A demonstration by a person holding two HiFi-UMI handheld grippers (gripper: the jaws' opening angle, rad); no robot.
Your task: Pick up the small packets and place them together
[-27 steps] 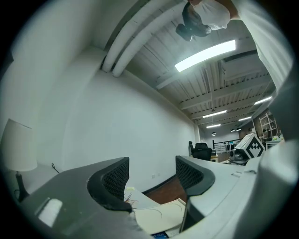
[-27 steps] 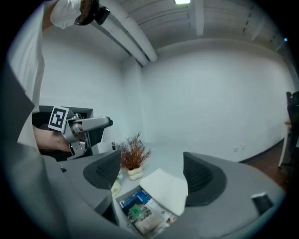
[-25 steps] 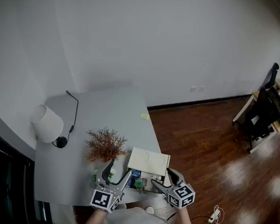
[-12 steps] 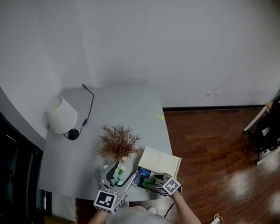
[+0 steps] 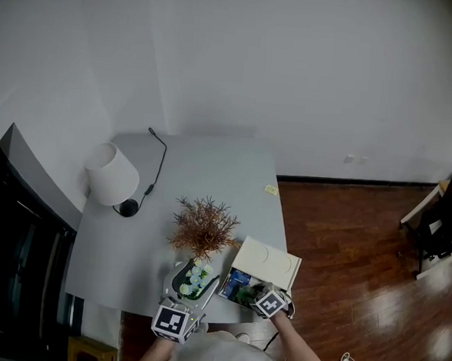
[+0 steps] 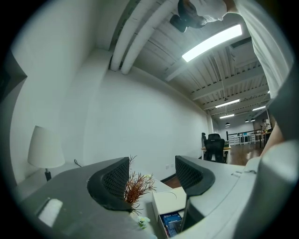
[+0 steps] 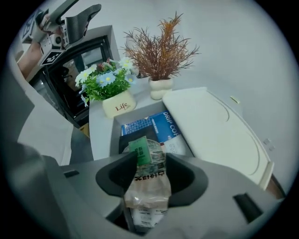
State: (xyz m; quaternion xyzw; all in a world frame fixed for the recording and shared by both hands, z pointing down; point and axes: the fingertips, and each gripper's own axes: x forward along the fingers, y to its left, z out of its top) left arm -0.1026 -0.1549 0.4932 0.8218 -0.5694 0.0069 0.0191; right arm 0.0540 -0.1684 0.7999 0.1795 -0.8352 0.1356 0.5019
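An open white box (image 7: 105,135) near the table's front edge holds a blue drip-coffee packet (image 7: 154,128) and a darker one beside it. My right gripper (image 7: 150,170) reaches into this box, and its jaws are closing with both pads against a small clear packet with a green label (image 7: 148,179). The head view shows that right gripper (image 5: 247,295) over the box (image 5: 270,261). My left gripper (image 5: 197,278) hovers at the table's front edge by the flower pot, open with nothing between its fingers; its own view shows the left gripper (image 6: 152,177) pointing across the table.
A pot of white and blue flowers (image 7: 119,105) and a dried reddish plant in a white vase (image 7: 161,51) stand just left of the box. A white lamp (image 5: 112,174) with its cord sits at the grey table's (image 5: 211,167) far left. A yellow slip (image 5: 271,190) lies near the right edge.
My right gripper has moved left into the open box and its jaws have narrowed around the clear packet. The left gripper stays by the flower pot, still open.
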